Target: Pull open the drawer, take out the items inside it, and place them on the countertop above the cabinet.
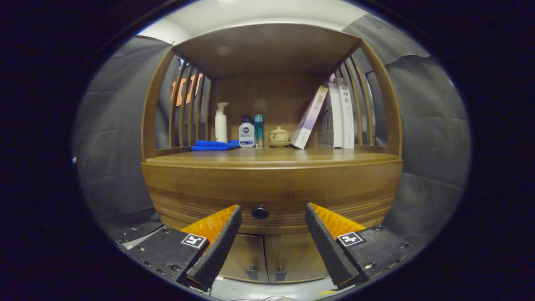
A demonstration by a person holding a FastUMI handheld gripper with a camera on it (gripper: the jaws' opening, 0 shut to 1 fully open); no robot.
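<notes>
The tongs [272, 225] are hanging released, fingers spread wide and gripping nothing, facing the cabinet [271, 184]. The drawer [209, 196] is sitting shut, its dark knob [260, 212] showing in the gap between the two fingers, just beyond them. Above it the tabletop [271, 156] is carrying a blue cloth [214, 145], a pump bottle [221, 122], a small white bottle [246, 132], a teal bottle [259, 130], a lidded cup [278, 135] and books [334, 115] leaning at the right. Two lower doors [271, 255] are standing closed below the drawer.
</notes>
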